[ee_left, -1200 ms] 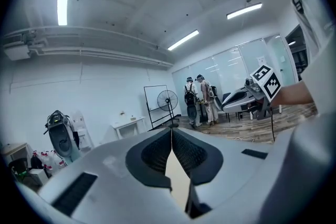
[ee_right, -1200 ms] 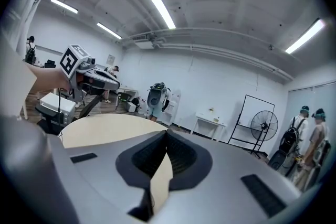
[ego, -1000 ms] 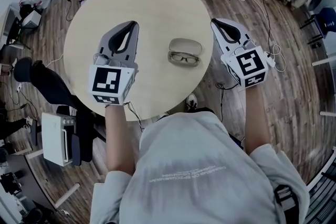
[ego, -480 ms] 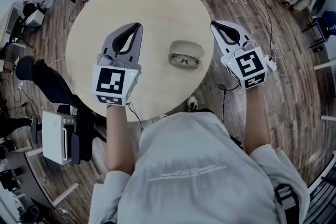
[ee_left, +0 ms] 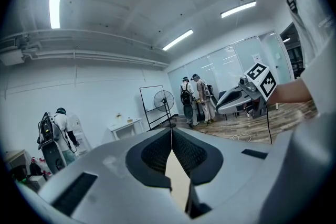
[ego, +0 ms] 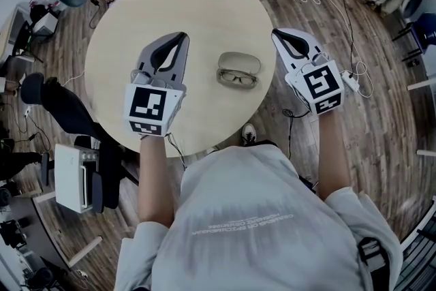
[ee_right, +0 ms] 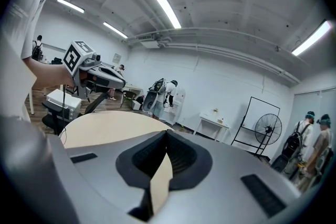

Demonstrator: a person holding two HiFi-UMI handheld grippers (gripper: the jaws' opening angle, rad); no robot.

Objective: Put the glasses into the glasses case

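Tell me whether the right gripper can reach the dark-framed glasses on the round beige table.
Probably yes: only beige tabletop separates the right gripper from the dark-framed glasses, but its shut jaws must open first.

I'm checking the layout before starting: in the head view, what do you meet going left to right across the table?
left gripper → glasses → right gripper. The glasses case lies just beyond the glasses, at the same place across, so it is left out of the order.

Glasses (ego: 238,78) near the right edge of the table (ego: 204,3), too small to tell whether they touched the glasses case (ego: 240,63), near-left table edge was hidden under the left gripper (ego: 178,39)
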